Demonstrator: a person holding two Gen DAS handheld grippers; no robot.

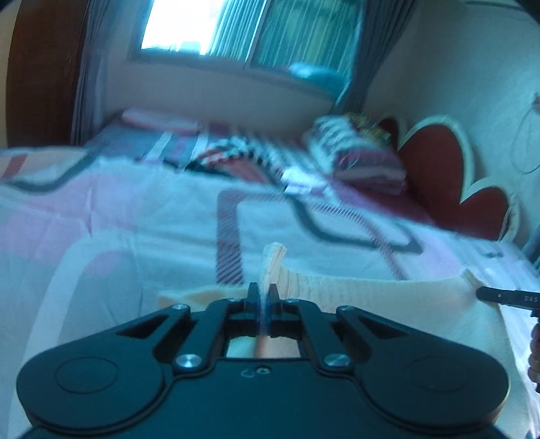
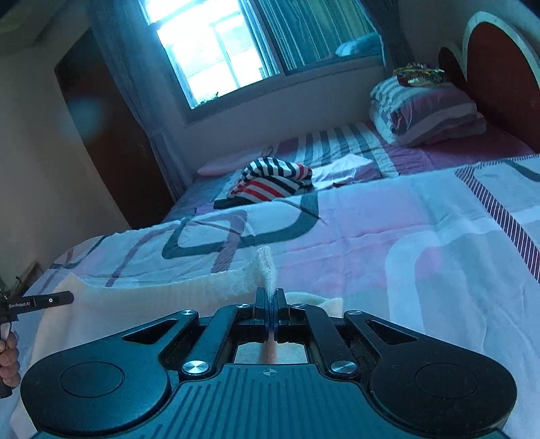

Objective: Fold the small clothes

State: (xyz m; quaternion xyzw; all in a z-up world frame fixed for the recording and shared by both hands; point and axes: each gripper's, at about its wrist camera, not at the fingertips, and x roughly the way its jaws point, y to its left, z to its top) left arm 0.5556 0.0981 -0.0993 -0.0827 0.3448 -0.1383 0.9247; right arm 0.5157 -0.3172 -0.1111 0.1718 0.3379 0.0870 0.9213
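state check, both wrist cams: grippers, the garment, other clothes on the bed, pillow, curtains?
left gripper: shut on peach garment's edge
right gripper: shut on the same garment's other edge
peach garment: pinched at both ends, stretched between the grippers over the bedspread
striped garment: crumpled, unfolded
white cloth: lying loose
pillow: on the bed by the headboard
curtains: partly drawn
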